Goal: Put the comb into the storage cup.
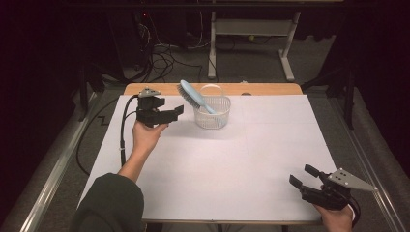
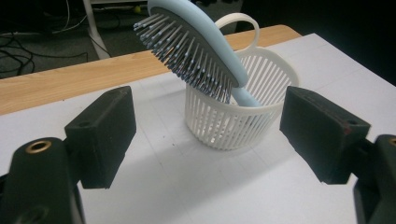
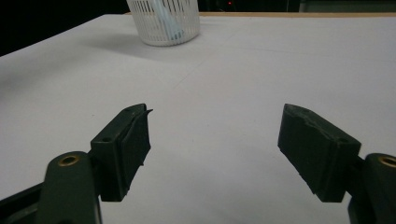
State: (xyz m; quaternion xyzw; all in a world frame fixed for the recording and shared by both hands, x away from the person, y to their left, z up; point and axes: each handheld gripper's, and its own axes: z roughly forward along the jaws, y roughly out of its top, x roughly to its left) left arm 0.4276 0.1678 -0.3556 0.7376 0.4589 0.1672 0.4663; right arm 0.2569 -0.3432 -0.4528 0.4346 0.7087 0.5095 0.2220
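Note:
A light blue hairbrush (image 1: 192, 95) (image 2: 196, 46) stands tilted in a white slatted basket (image 1: 212, 113) (image 2: 233, 119) (image 3: 164, 21), handle down inside, bristle head sticking out over the rim toward the left. My left gripper (image 1: 175, 113) (image 2: 208, 135) hovers just left of the basket, open, with nothing between its jaws. My right gripper (image 1: 304, 175) (image 3: 215, 149) is at the table's near right corner, far from the basket, open and empty.
The white table top (image 1: 251, 159) has a wooden strip (image 1: 261, 89) along its far edge. Beyond it are a desk frame (image 1: 251, 34) and loose cables (image 1: 164, 60) on the floor. Metal rails (image 1: 53, 179) flank the table.

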